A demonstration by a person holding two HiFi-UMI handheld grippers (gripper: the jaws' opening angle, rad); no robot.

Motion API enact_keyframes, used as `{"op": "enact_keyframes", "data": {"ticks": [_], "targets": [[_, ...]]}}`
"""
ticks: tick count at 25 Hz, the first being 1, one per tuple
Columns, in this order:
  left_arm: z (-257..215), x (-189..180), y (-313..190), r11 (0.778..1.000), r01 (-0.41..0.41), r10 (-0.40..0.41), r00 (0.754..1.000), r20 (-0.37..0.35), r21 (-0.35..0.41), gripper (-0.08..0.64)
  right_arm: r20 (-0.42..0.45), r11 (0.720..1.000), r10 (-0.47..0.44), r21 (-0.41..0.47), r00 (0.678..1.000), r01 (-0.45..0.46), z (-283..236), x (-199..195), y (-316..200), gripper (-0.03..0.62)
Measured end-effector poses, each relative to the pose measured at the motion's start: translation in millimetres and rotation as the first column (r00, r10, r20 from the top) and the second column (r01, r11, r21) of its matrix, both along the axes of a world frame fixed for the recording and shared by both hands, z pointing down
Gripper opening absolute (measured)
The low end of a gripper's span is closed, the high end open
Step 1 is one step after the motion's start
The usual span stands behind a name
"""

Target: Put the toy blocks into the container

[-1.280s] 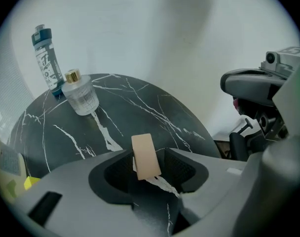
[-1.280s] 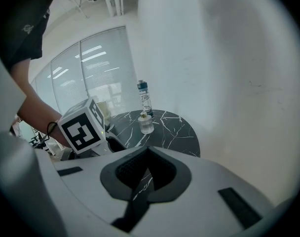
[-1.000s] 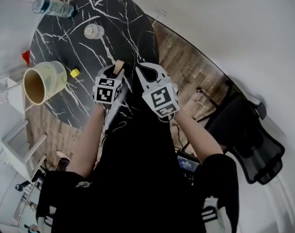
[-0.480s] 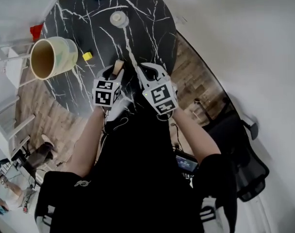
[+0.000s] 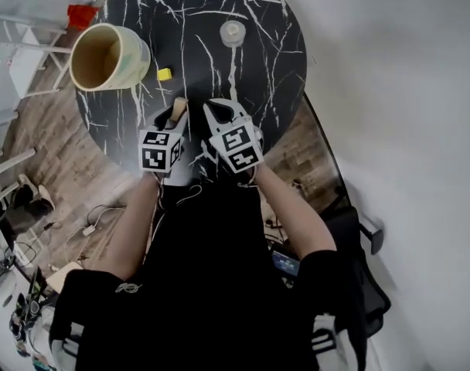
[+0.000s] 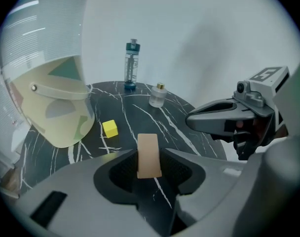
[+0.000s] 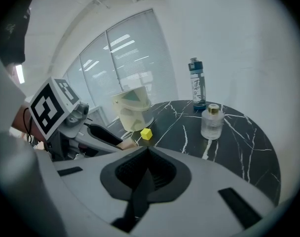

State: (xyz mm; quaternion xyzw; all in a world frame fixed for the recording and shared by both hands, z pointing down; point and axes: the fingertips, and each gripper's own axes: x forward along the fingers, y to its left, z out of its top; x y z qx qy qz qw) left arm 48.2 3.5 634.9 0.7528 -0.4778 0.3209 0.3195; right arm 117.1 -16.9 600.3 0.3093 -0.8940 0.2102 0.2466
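Observation:
My left gripper point(image 6: 149, 164) point(image 5: 175, 114) is shut on a tan wooden block point(image 6: 148, 155) point(image 5: 178, 108) that stands upright between its pads above the black marble table point(image 5: 250, 60). A small yellow cube point(image 5: 165, 73) point(image 6: 110, 128) point(image 7: 146, 134) lies on the table beyond it. The pale green container point(image 5: 107, 56) point(image 6: 54, 100) point(image 7: 132, 107) lies on its side at the table's left edge, its mouth toward the left. My right gripper point(image 7: 146, 152) point(image 5: 213, 112) is shut and empty, just right of the left one.
A clear water bottle point(image 6: 131, 65) point(image 7: 197, 83) stands at the table's far side. A small glass jar with a cap point(image 5: 233, 32) point(image 6: 157, 96) point(image 7: 211, 121) stands near it. A red object point(image 5: 82, 15) sits beyond the table's left edge. White stools point(image 5: 22, 52) stand on the wooden floor at left.
The head view has swung, so the table and container now sit higher and more central in it. Both grippers hold the same pose side by side, the block still gripped.

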Motion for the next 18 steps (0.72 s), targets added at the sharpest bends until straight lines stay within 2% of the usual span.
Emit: {"op": "enact_keyframes", "data": {"ticks": [6,12,18], "targets": [[-9.2,-52.1,10.1,0.987,0.158,-0.157,0.987,-0.032,0.029,0.143,-0.002,0.994,-0.111,-0.022,0.994,0.111,2.8,-59.0,3.4,-0.003],[-18.9,-107.9,21.0,0.950,0.307,-0.301,0.950,-0.089,0.061,0.143,-0.015,0.978,-0.207,-0.027,0.978,0.207,3.8,-104.3,9.2,-0.003],[-28.4,-148.1,32.1,0.919,0.385,-0.375,0.920,-0.114,0.082,0.143,-0.020,0.971,-0.240,-0.013,0.971,0.240,-4.1,-135.9,5.8,-0.003]]}}
